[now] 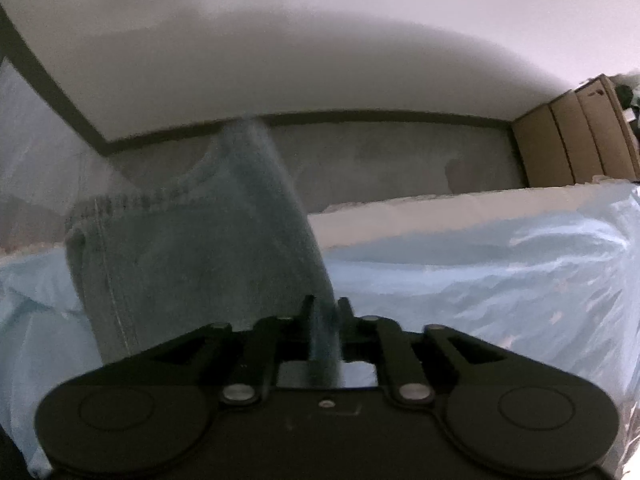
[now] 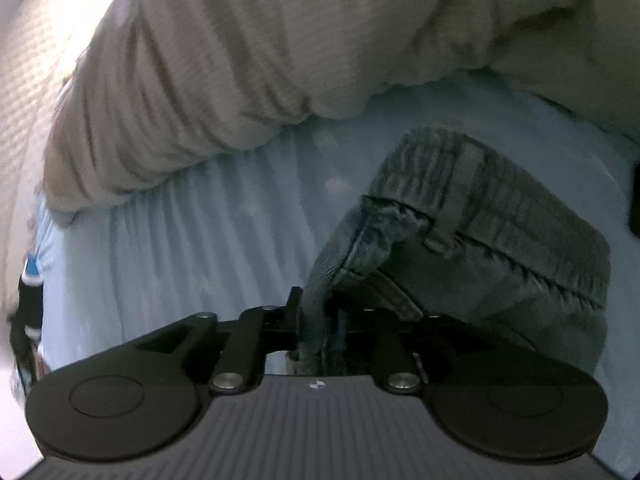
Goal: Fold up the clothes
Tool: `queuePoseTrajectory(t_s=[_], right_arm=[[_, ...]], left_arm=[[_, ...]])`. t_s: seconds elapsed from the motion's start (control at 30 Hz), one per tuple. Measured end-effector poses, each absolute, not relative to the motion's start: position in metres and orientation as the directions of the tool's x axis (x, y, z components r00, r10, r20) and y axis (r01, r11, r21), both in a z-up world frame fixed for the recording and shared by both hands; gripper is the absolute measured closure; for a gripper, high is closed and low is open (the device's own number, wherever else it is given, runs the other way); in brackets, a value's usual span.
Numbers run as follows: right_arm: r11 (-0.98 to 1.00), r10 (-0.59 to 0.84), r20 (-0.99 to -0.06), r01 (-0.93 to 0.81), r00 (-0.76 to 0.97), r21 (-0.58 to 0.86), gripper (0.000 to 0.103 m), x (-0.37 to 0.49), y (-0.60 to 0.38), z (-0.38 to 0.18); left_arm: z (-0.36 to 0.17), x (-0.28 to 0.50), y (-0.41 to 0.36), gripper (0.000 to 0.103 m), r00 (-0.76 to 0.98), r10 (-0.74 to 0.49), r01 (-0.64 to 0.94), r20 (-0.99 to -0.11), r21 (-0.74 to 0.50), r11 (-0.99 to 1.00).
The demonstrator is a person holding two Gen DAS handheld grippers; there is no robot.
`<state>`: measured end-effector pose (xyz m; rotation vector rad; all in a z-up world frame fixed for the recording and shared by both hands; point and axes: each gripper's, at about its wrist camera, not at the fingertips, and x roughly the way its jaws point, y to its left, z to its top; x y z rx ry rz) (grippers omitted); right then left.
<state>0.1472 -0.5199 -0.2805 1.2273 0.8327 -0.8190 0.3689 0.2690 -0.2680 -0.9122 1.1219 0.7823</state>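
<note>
Covering the bed: a pale blue sheet [image 2: 168, 248] spreads under everything, wrinkled.
Duvet: a beige ribbed duvet [image 2: 224, 64] lies bunched on the sheet beyond the jeans.
Boxes: cardboard boxes [image 1: 576, 140] stand against the far wall, well apart from the bed.
Jeans: blue denim jeans [image 1: 192, 240] hang lifted between both grippers above the sheet; their elastic waistband [image 2: 516, 204] curls over in the right wrist view.
Left gripper [image 1: 325, 312]: closed tight on a denim fold.
Right gripper [image 2: 316, 312]: clamped on the waistband edge.

dim, motion blur, fisheye edges, vignetted
</note>
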Motion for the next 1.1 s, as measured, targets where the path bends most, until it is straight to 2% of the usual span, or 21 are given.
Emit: queuePoseTrajectory(t_s=[0.03, 0.07, 0.13, 0.37, 0.57, 0.73, 0.87, 0.93, 1.1], right_arm=[[0.166, -0.078, -0.871, 0.868, 0.485, 0.468, 0.06, 0.144, -0.521, -0.278], [0.186, -0.078, -0.86, 0.855, 0.504, 0.484, 0.052, 0.141, -0.521, -0.274], [0.226, -0.076, -0.842, 0.831, 0.535, 0.508, 0.049, 0.133, -0.522, -0.267], [0.357, -0.083, -0.825, 0.79, 0.559, 0.499, 0.045, 0.078, -0.529, -0.247], [0.333, -0.098, -0.838, 0.811, 0.537, 0.481, 0.043, 0.02, -0.541, -0.255], [0.298, -0.072, -0.853, 0.827, 0.517, 0.477, 0.039, -0.014, -0.546, -0.274], [0.225, -0.011, -0.845, 0.824, 0.535, 0.52, 0.037, -0.034, -0.546, -0.297], [0.162, 0.029, -0.826, 0.813, 0.562, 0.559, 0.032, -0.042, -0.546, -0.313], [-0.015, 0.077, -0.761, 0.764, 0.644, 0.645, 0.029, -0.044, -0.541, -0.348]], left_arm=[[-0.265, 0.368, 0.266, 0.065, 0.258, 0.083, -0.876, -0.963, -0.197, 0.441], [-0.262, 0.367, 0.261, 0.063, 0.263, 0.094, -0.865, -0.96, -0.191, 0.463], [-0.256, 0.363, 0.249, 0.062, 0.273, 0.105, -0.841, -0.956, -0.185, 0.509], [-0.245, 0.337, 0.17, 0.062, 0.3, 0.044, -0.68, -0.953, -0.181, 0.71], [-0.235, 0.31, 0.083, 0.061, 0.297, -0.026, -0.462, -0.954, -0.168, 0.871], [-0.227, 0.284, 0.025, 0.061, 0.27, -0.064, -0.337, -0.961, -0.157, 0.928], [-0.216, 0.264, -0.016, 0.06, 0.266, -0.065, -0.248, -0.962, -0.133, 0.96], [-0.21, 0.254, -0.027, 0.058, 0.272, -0.053, -0.22, -0.961, -0.116, 0.969], [-0.194, 0.234, -0.054, 0.057, 0.288, -0.023, -0.154, -0.957, -0.07, 0.986]])
